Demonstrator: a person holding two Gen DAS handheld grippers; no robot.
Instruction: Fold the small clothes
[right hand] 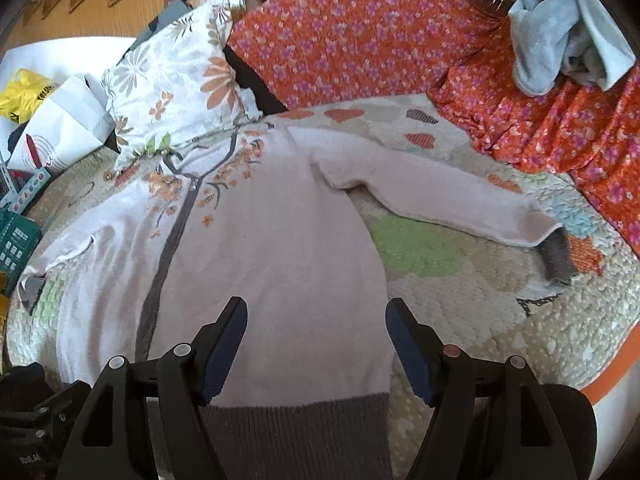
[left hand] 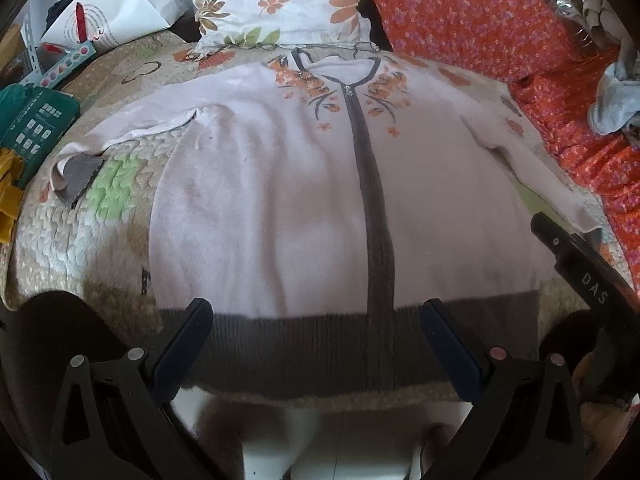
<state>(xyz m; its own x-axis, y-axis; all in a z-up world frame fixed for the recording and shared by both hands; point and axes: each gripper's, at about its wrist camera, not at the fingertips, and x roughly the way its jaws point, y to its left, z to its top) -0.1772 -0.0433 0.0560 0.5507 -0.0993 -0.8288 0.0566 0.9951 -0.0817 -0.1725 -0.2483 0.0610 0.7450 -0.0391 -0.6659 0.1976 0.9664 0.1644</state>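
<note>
A small pale pink zip cardigan [left hand: 280, 208] with a brown hem band, brown zip strip and orange flower embroidery lies spread flat, front up, on a quilted bed cover [left hand: 120, 184]. Both sleeves are stretched out sideways. My left gripper [left hand: 316, 312] is open and empty, its fingers straddling the brown hem near the zip. My right gripper [right hand: 316, 312] is open and empty above the cardigan's [right hand: 272, 240] lower right part, just above the hem band. The right sleeve [right hand: 440, 208] lies out to the right with its brown cuff [right hand: 558, 256]. The right gripper's body shows at the left view's right edge [left hand: 580, 264].
A floral pillow [left hand: 276, 0] lies beyond the collar. An orange flowered cloth [right hand: 360, 40] covers the back and right. A pale blue garment [right hand: 560, 32] lies at the back right. White bags [left hand: 116, 4], a green box [left hand: 36, 116] and a yellow item [left hand: 8, 196] crowd the left.
</note>
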